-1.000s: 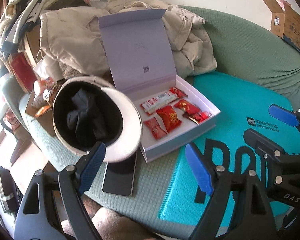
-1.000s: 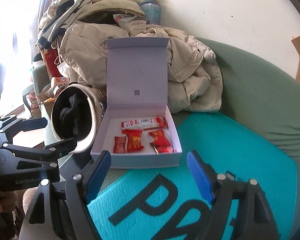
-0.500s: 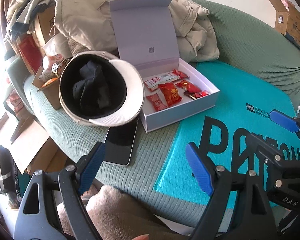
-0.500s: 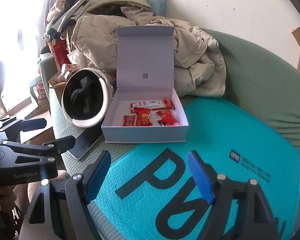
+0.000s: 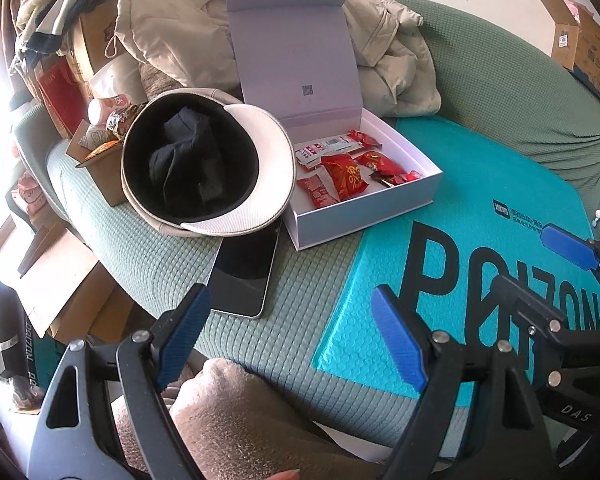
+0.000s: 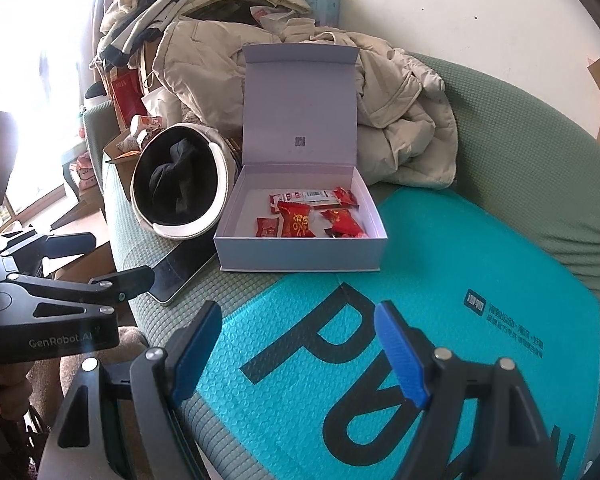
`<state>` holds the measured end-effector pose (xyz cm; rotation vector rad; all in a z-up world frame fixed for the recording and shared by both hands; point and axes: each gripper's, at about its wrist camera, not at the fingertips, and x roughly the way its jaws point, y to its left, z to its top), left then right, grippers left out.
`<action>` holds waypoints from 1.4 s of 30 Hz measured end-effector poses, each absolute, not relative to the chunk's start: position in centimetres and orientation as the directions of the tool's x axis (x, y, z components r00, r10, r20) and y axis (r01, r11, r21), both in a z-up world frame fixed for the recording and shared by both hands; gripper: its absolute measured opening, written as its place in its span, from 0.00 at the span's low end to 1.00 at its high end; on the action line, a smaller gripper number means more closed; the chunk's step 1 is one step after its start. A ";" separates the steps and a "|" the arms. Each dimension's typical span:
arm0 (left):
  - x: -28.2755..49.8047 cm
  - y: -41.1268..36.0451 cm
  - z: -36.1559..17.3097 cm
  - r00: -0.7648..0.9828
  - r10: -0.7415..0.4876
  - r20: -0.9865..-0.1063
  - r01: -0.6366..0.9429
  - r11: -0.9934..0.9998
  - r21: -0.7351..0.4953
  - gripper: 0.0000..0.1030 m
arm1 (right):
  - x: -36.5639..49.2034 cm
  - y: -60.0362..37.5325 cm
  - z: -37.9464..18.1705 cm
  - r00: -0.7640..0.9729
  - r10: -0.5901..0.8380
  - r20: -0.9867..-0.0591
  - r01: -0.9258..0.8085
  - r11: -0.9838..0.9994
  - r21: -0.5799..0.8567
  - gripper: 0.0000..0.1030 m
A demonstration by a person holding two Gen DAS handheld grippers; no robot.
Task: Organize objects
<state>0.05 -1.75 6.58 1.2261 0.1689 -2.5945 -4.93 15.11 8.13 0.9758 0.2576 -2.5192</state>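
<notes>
An open lilac-white box (image 5: 364, 216) (image 6: 300, 258) stands on the sofa with its lid up. Several red snack packets (image 5: 344, 178) (image 6: 298, 220) lie inside it. Left of the box an upturned white hat (image 5: 260, 152) (image 6: 220, 168) holds a black cloth (image 5: 184, 164). A dark phone (image 5: 242, 276) (image 6: 178, 274) lies partly under the hat. My left gripper (image 5: 290, 336) (image 6: 120, 256) hangs open over the sofa's front edge, holding nothing. My right gripper (image 6: 298, 350) (image 5: 528, 264) is open and empty above a teal bubble mailer (image 5: 480, 208) (image 6: 480, 264).
Beige jackets (image 6: 204, 72) and other clothes are piled behind the box. Small cartons and snack packs (image 5: 100, 148) crowd the sofa's left end. The green quilted sofa cover (image 5: 148, 256) runs to a curved backrest (image 6: 520, 152). A person's knee (image 5: 228, 412) is below the left gripper.
Both grippers have drawn back from the box and sunk a little, so the box and hat look farther off and more of the mailer and knee shows. Jaws unchanged.
</notes>
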 end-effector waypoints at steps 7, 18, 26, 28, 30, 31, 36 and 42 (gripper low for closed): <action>0.1 -1.9 6.3 -0.605 -0.178 -0.776 0.283 -0.959 -0.001 0.79 | -4.9 14.8 8.0 -0.661 -0.314 -0.681 0.449 -0.893 -0.024 0.77; 0.1 -1.8 6.1 -0.596 -0.179 -0.782 0.284 -0.959 0.003 0.79 | -4.9 14.8 7.8 -0.656 -0.314 -0.686 0.452 -0.892 -0.024 0.77; 0.1 -1.6 6.0 -0.592 -0.177 -0.786 0.283 -0.959 0.003 0.79 | -4.9 15.1 7.6 -0.655 -0.314 -0.687 0.451 -0.892 -0.023 0.77; 0.2 -1.6 6.0 -0.591 -0.177 -0.787 0.281 -0.960 0.004 0.79 | -4.8 15.1 7.6 -0.655 -0.314 -0.687 0.451 -0.892 -0.023 0.77; 0.2 -1.5 5.9 -0.590 -0.176 -0.788 0.281 -0.960 0.005 0.79 | -4.8 15.2 7.6 -0.654 -0.315 -0.688 0.452 -0.892 -0.021 0.77; 0.2 -1.5 5.9 -0.589 -0.176 -0.788 0.281 -0.960 0.004 0.79 | -4.8 15.2 7.5 -0.654 -0.315 -0.688 0.452 -0.892 -0.022 0.77; 0.2 -1.5 5.9 -0.591 -0.176 -0.788 0.281 -0.960 0.003 0.79 | -4.7 15.3 7.5 -0.654 -0.315 -0.688 0.453 -0.891 -0.023 0.77; 0.2 -1.4 5.8 -0.584 -0.177 -0.792 0.284 -0.959 0.005 0.79 | -4.7 15.4 7.5 -0.654 -0.316 -0.688 0.452 -0.892 -0.020 0.77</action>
